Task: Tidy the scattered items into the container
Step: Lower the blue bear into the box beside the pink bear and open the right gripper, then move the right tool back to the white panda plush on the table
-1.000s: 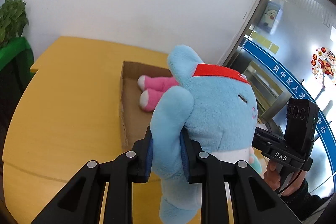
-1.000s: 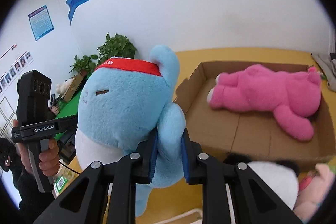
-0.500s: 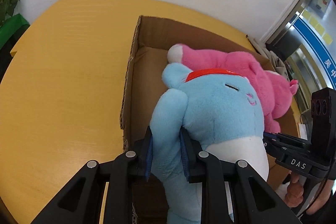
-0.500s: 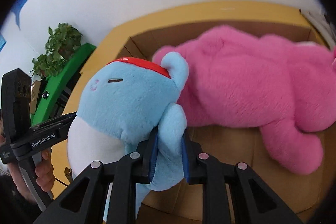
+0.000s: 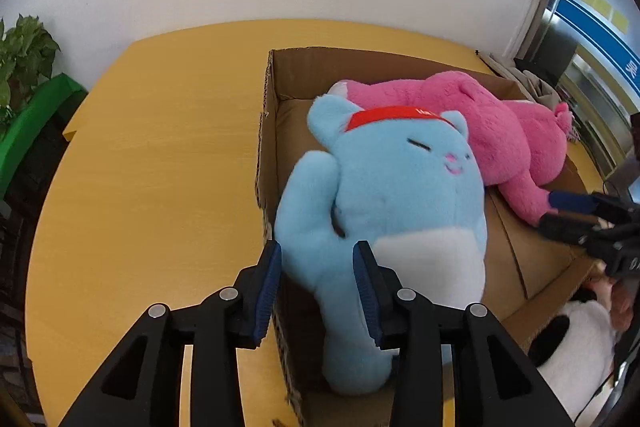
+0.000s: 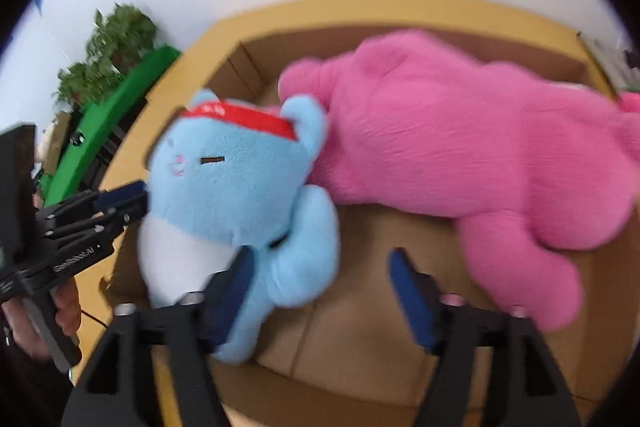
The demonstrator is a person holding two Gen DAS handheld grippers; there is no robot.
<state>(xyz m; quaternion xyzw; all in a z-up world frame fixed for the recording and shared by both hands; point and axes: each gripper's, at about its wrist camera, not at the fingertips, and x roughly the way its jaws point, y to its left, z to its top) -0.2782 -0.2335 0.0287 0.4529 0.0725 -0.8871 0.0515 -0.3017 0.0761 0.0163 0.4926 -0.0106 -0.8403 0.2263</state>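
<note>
A blue plush cat with a red headband (image 5: 396, 195) lies in the cardboard box (image 5: 267, 131), next to a pink plush bear (image 5: 492, 131). My left gripper (image 5: 318, 287) is open, its pads on either side of the cat's arm. My right gripper (image 6: 320, 291) is open wide, with the cat's other arm (image 6: 304, 247) by its left pad. In the right wrist view the cat (image 6: 232, 179) lies at the box's left end and the pink bear (image 6: 460, 147) fills the rest. Each gripper shows in the other's view, the right one (image 5: 576, 215) and the left one (image 6: 104, 207).
The box stands on a round yellow table (image 5: 160, 155). A black-and-white plush (image 5: 572, 347) lies outside the box at the lower right. A green stand with a plant (image 5: 28, 99) is at the table's left. A white wall is behind.
Both grippers lowered the blue cat into the box beside the pink bear, then opened and let go of its arms. The right gripper opened wider.
</note>
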